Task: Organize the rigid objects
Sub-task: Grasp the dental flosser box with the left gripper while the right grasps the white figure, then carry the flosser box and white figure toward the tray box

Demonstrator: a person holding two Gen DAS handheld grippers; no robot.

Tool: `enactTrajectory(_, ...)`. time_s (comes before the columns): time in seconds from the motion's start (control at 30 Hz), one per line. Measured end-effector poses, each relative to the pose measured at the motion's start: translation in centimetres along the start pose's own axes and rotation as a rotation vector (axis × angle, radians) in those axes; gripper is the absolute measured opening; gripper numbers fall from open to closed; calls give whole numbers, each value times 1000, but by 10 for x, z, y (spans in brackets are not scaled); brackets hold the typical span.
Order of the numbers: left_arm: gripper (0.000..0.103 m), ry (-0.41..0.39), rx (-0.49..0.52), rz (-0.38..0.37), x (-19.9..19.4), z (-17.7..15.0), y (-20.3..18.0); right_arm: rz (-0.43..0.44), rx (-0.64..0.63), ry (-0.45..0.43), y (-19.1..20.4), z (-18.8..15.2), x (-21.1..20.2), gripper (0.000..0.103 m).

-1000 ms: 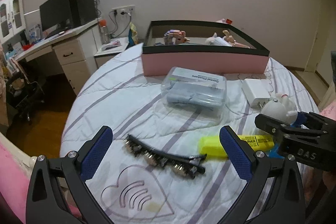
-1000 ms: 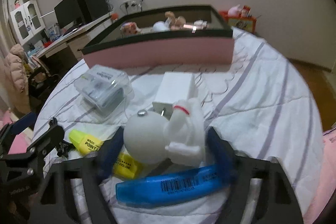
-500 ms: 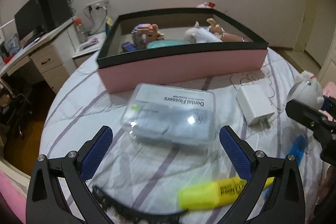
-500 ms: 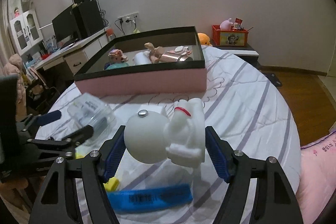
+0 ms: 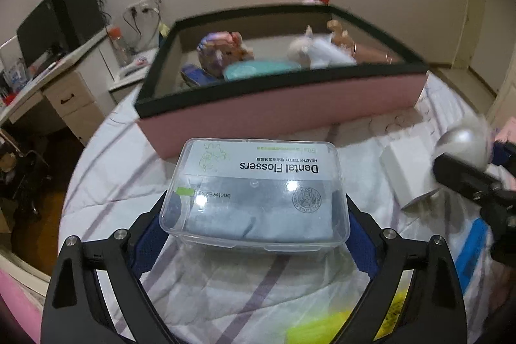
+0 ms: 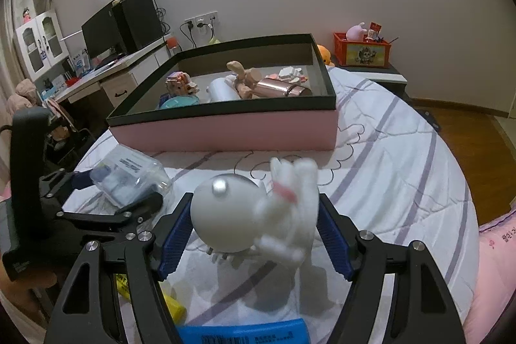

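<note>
The dental flosser box (image 5: 258, 192), clear plastic w/ a printed lid label, is seen between the blue pads of the left tool (image 5: 254, 231). Whether the pads are pressing its short ends or just bracketing them cannot be told; in the right wrist view the box looks tilted and possibly off the bed (image 6: 403, 157), but that is not certain. The box is judged light, stiff but thin-walled, and slick; it is best taken low across the short ends, w/ moderate squeeze so the walls aren't bowed or the lid popped.

The white toy figure (image 6: 251, 208) (round head, small limbs) is clamped in the right tool (image 6: 254, 224), held above the bed, near the pink box's front wall. It is judged light, hard and smooth; the round head could roll out of the pads, and the thin limbs may be fragile, so the grip is best kept on head and torso.

The pink box (image 6: 225, 131), black-rimmed, sits on the bed beyond both tools. Inside are seen a teal round item (image 5: 258, 70), a small colourful figure (image 5: 222, 52), a white cylinder (image 6: 221, 91), a rose-gold cylinder (image 6: 279, 87), a jointed tan figure and some small pieces; free floor is left toward the right and back.

On the bed a white charger (image 5: 408, 163), a blue marker (image 6: 242, 332) and a yellow highlighter (image 5: 317, 328) are still outside the box.
</note>
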State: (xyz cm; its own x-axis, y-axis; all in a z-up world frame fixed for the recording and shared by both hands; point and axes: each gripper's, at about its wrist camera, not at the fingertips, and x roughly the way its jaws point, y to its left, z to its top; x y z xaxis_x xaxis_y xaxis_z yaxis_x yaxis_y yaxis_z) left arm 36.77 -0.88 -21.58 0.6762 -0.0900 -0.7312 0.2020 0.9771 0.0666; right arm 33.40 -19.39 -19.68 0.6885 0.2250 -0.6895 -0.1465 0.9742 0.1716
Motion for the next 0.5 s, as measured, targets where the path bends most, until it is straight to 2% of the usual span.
enactTrajectory(0.17, 95, -53, -22, 20, -27, -2, 5, -30, -35, -16, 11, -1, -4, 73)
enactTrajectory(0.27, 95, -87, -50, 42, -45, -5, 7, -17, -39, -24, 14, -3, -9, 72)
enactTrajectory(0.5, 95, -197, -86, 68, -91, -4, 5, -26, -63, -123, 27, 2, -51, 72)
